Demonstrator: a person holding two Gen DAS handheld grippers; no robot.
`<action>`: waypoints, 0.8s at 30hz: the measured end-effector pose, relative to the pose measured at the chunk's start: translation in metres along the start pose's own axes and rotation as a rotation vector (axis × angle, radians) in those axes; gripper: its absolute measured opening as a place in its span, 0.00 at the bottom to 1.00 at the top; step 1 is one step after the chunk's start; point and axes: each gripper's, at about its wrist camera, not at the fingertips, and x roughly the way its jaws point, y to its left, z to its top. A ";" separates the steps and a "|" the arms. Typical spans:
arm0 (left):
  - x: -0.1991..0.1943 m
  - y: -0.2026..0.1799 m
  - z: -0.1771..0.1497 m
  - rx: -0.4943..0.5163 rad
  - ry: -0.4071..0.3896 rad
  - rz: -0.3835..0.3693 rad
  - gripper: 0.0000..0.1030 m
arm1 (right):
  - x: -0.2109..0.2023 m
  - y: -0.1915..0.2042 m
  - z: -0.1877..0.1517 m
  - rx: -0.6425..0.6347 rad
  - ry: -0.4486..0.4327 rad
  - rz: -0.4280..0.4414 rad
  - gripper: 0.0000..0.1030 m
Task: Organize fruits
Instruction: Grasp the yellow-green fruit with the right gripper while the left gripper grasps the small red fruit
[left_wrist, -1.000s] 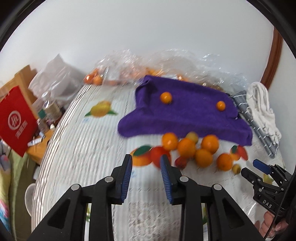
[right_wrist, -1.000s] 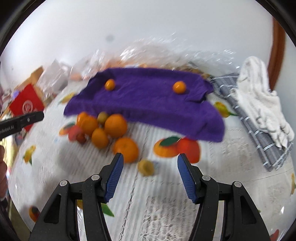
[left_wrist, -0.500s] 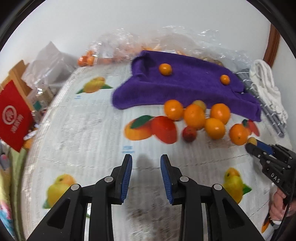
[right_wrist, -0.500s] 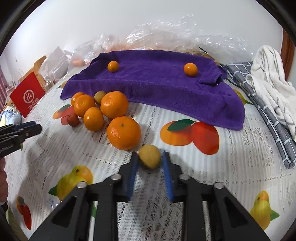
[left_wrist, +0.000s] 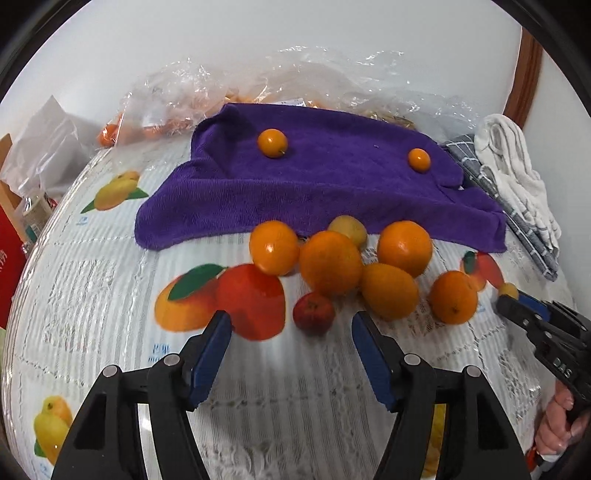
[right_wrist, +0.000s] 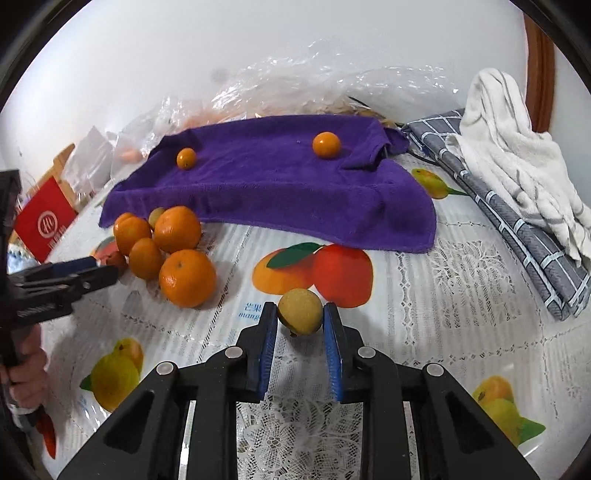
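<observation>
My right gripper (right_wrist: 300, 316) is shut on a small yellow fruit (right_wrist: 300, 311) and holds it just above the tablecloth; the fruit also shows at my right gripper's tip in the left wrist view (left_wrist: 509, 290). My left gripper (left_wrist: 291, 334) is open, just in front of a small red fruit (left_wrist: 314, 314). Behind that lies a cluster of several oranges (left_wrist: 330, 261), also seen in the right wrist view (right_wrist: 177, 229). A purple towel (left_wrist: 332, 184) lies behind the cluster with two small oranges on it, one (left_wrist: 272, 143) at left and one (left_wrist: 419, 159) at right.
Clear plastic bags (left_wrist: 295, 81) with more fruit lie behind the towel by the wall. A grey checked cloth (right_wrist: 517, 221) and a white towel (right_wrist: 517, 155) lie at the right. A red box (right_wrist: 44, 221) stands at the table's left edge. The tablecloth has printed fruit pictures (right_wrist: 314, 269).
My right gripper closed on the yellow fruit and lifted it slightly. My left gripper moved in toward the red fruit and opened wide.
</observation>
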 end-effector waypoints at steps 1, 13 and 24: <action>0.000 0.000 0.001 -0.002 -0.009 -0.002 0.64 | 0.000 0.000 -0.001 0.002 0.003 0.002 0.24; 0.004 -0.001 0.003 0.014 -0.034 -0.105 0.22 | 0.000 -0.001 -0.002 0.012 0.001 0.013 0.24; -0.010 0.004 0.000 -0.032 -0.096 -0.086 0.22 | -0.001 0.001 -0.002 0.010 -0.006 -0.027 0.24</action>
